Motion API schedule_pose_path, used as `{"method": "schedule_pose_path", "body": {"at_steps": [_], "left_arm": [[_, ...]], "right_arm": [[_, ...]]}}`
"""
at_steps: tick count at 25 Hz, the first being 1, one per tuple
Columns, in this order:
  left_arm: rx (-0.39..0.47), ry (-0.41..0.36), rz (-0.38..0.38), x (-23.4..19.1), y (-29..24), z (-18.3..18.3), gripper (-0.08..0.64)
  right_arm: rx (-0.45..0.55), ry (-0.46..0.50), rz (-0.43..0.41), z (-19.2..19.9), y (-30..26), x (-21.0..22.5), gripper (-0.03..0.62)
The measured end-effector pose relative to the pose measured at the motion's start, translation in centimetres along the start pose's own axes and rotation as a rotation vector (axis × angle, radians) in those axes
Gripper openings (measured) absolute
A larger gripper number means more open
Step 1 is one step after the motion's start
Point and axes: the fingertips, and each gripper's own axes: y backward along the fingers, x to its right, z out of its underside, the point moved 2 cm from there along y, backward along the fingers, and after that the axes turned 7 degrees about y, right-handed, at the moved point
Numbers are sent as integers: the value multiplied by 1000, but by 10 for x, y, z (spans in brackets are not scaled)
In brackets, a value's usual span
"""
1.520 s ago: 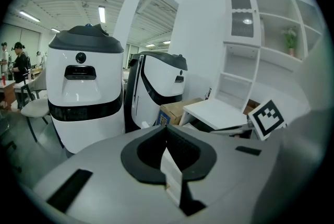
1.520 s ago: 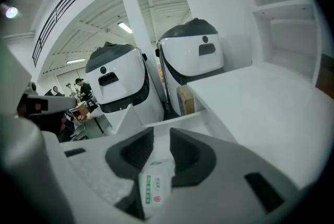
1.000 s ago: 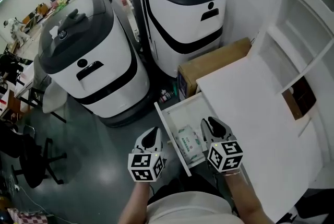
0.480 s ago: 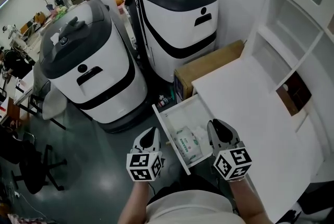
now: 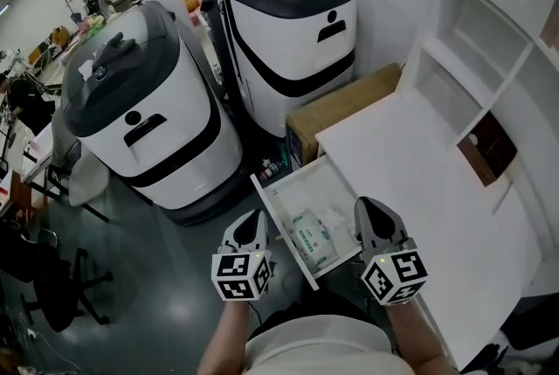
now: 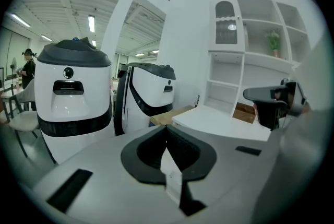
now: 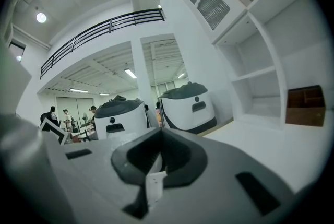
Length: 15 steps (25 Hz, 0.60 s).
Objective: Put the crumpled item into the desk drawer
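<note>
– Crumpled item (image 5: 335,219), location?
– Lying in the open desk drawer (image 5: 301,190), right of a flat wipes packet (image 5: 312,244) and just beside it. Looks already put away.

– Handling, if it needs shifting?
– A guess from the look: white, rumpled, paper or tissue, so very light, soft, not breakable. It should squash under the pads and may spring back when let go. Best hold: pinch a raised fold on top, away from the packet, so the packet isn't dragged along.

– Grippers?
– Left gripper (image 5: 254,225) hangs outside the drawer's left wall, jaws pressed together on nothing. Right gripper (image 5: 370,212) sits over the drawer's right edge by the desk top (image 5: 410,163), jaws also closed tight, empty.

– Hard to read?
– Item is white on a white drawer floor, small, outline washed out; can't tell its material or full extent. The right gripper covers part of that side. Both gripper views point out at the room and shelves; neither shows the drawer's inside.
</note>
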Motion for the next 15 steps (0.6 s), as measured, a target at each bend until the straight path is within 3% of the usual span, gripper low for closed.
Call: {"method": "schedule_pose_path", "body": {"at_steps": [15], "left_arm": [[-4,-11,8,3,1,0,-6]], "right_arm": [[4,-30,-21,0,5,-2,3]]}}
